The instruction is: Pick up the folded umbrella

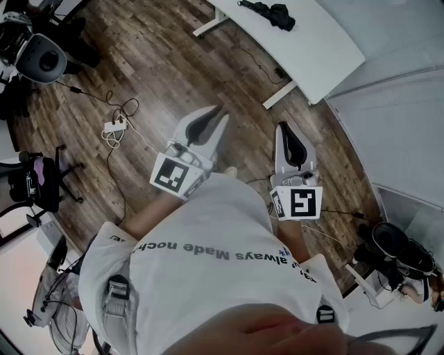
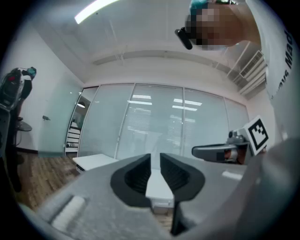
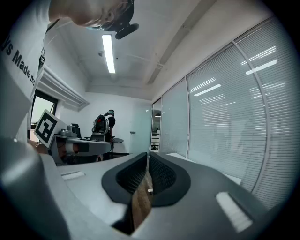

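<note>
The folded black umbrella [image 1: 269,12] lies on the white table [image 1: 312,48] at the far top of the head view. Both grippers are held level in front of the person, well short of that table, over the wooden floor. My left gripper [image 1: 216,112] [image 2: 155,157] has its jaws a narrow gap apart with nothing between them; the white table shows through the gap. My right gripper [image 1: 283,127] [image 3: 147,157] is shut and empty. The umbrella does not show in either gripper view.
A power strip with tangled cables [image 1: 114,127] lies on the floor to the left. Office chairs [image 1: 40,59] stand at the left edge, and dark equipment [image 1: 392,249] at the lower right. Glass partitions with blinds [image 3: 225,117] line the room.
</note>
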Demonstrator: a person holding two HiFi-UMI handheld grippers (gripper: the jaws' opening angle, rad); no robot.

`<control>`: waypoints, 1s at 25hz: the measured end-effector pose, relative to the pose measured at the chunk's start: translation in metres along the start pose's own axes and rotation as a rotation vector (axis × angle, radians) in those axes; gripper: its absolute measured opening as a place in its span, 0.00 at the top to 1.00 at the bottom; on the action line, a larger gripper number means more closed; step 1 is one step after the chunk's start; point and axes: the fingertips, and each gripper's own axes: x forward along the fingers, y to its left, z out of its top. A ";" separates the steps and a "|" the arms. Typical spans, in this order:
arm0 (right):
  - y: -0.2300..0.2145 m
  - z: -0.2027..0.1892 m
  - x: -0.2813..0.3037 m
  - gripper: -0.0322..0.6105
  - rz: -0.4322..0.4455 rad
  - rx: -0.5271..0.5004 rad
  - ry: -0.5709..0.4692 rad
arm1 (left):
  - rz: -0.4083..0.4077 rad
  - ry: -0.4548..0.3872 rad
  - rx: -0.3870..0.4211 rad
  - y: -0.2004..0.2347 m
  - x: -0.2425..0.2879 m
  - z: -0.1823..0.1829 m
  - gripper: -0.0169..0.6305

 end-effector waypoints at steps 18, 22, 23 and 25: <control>-0.017 -0.008 0.090 0.93 -0.035 0.029 0.023 | -0.031 0.035 -0.002 0.085 0.044 -0.006 0.88; -0.051 -0.015 0.115 0.93 -0.038 0.037 0.020 | -0.036 0.043 0.002 0.094 0.085 -0.012 0.89; -0.061 -0.016 0.121 0.93 -0.038 0.039 0.019 | -0.037 0.049 0.003 0.095 0.096 -0.014 0.89; -0.085 -0.018 0.133 0.93 -0.040 0.044 0.017 | -0.038 0.058 0.004 0.098 0.122 -0.018 0.89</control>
